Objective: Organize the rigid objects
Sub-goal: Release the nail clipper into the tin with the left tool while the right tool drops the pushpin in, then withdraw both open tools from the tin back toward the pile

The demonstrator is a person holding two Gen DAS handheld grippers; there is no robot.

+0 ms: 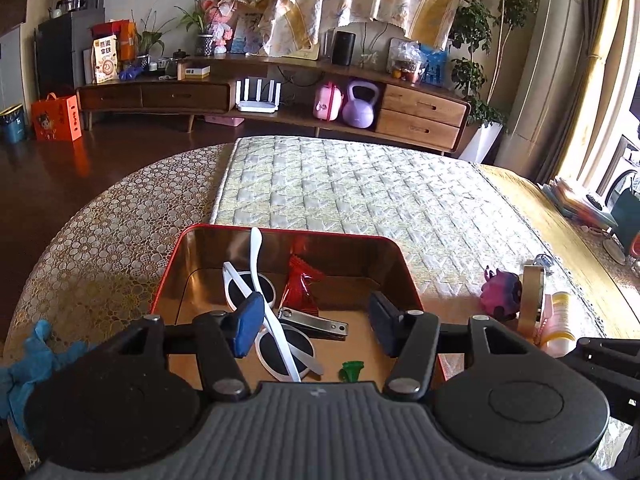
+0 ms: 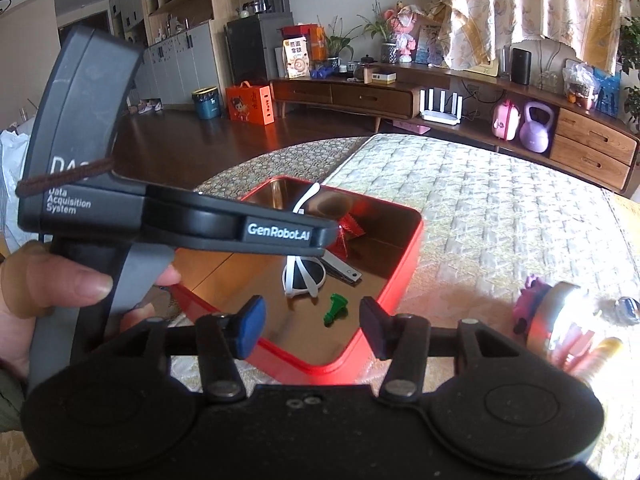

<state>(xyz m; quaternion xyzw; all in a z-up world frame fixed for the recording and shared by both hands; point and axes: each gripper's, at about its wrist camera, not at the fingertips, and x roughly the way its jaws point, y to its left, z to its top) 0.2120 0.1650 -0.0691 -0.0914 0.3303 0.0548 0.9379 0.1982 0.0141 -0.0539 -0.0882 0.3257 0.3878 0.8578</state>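
A red tin (image 1: 280, 229) with a gold inside sits on the table. In it lie white sunglasses (image 1: 286, 350), a metal nail clipper (image 1: 316, 324), a red foil wrapper (image 1: 300, 288) and a small green piece (image 1: 352, 370). My left gripper (image 1: 316, 326) hangs open over the tin's near half, its pads clear of the sunglasses below. My right gripper (image 2: 312, 330) stands open above the tin's (image 2: 404, 280) near corner, with nothing between its pads; the green piece (image 2: 335, 309) lies on the tin floor beyond them. The left gripper's body (image 2: 180, 224), held by a hand, crosses the right wrist view.
To the right of the tin lie a pink and purple toy (image 1: 500, 292), a tape roll (image 1: 532, 296) and a pale bottle (image 1: 560, 320). A blue soft thing (image 1: 32, 356) lies at the left. A quilted mat (image 1: 360, 184) stretches behind the tin; the round table edge curves at the left.
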